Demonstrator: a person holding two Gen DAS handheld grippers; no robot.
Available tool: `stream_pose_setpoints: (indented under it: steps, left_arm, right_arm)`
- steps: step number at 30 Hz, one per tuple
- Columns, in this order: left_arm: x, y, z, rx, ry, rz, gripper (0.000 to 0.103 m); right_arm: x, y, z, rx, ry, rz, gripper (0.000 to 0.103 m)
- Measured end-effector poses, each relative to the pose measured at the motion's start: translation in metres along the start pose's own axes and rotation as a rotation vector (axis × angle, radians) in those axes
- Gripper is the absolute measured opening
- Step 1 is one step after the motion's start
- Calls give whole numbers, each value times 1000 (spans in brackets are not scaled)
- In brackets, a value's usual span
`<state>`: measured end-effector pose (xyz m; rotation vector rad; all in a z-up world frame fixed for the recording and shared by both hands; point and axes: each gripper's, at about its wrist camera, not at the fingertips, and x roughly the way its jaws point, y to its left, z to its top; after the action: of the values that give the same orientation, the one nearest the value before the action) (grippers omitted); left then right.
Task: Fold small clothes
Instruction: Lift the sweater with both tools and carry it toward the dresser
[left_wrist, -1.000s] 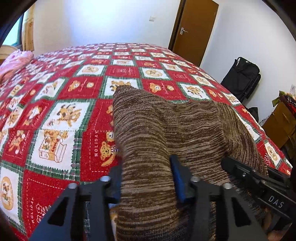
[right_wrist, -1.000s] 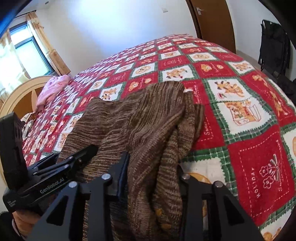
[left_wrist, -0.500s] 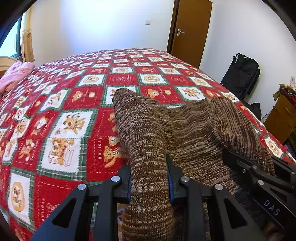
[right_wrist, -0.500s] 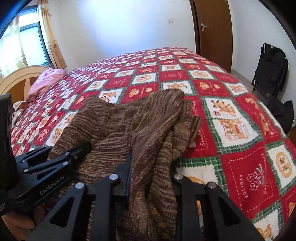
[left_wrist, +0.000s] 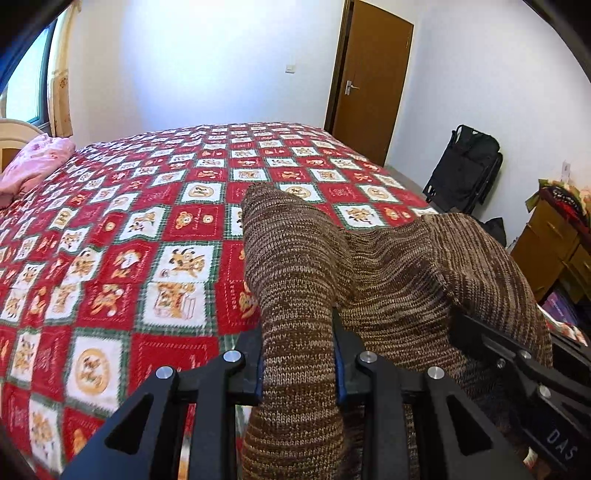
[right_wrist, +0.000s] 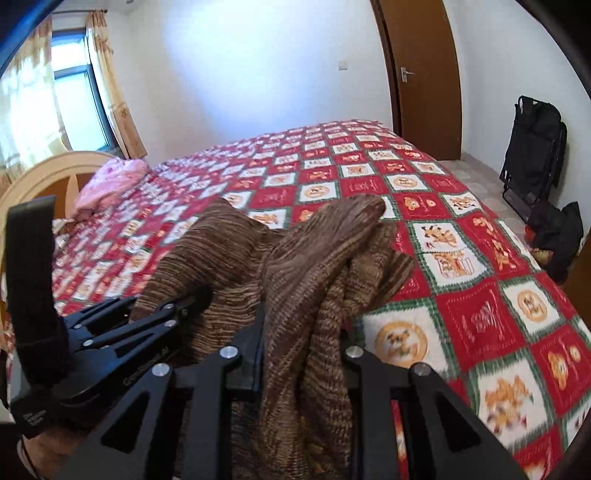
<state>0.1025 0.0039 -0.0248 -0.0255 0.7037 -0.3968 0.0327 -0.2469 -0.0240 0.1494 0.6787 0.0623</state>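
Sweater (right_wrist: 310, 258): window (right_wrist: 74, 107) only in right view.

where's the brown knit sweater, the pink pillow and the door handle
brown knit sweater (left_wrist: 391, 280), left wrist view, ridge of raised knit
pink pillow (right_wrist: 110, 181), right wrist view, its middle, by the headboard
door handle (left_wrist: 352, 87), left wrist view, the lever

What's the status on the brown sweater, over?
Left gripper and right gripper both shut on brown sweater. Near edge raised off patchwork bedspread. Nothing in the way.

Brown striped knit sweater (left_wrist: 388, 280), bunched, lifted off bed, draping
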Motion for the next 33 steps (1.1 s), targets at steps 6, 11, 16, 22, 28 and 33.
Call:
stream_pose_setpoints:
  steps: [6, 11, 16, 22, 28, 33]
  left_arm:
    - [-41, -8, -14, 44, -27, -10, 28]
    - [-65, -13, -24, 51, -30, -49, 28]
    - [-86, -29, -31, 88, -47, -94, 28]
    - [-106, -53, -36, 129, -74, -138, 28]
    - [-122, -77, -43, 163, -76, -194, 28]
    - [-129, -107, -48, 209, -90, -225, 28]
  right_arm:
    - [-44, 21, -13, -17, -57, 4, 25]
    - [-71, 23, -21, 34, -63, 26, 25]
    - [-103, 28, -33, 16, -83, -4, 25]
    - [-138, 24, -40, 17, -128, -42, 25]
    - [-170, 12, -54, 37, -150, -70, 25]
    - [-188, 0, -61, 28, -189, -118, 25]
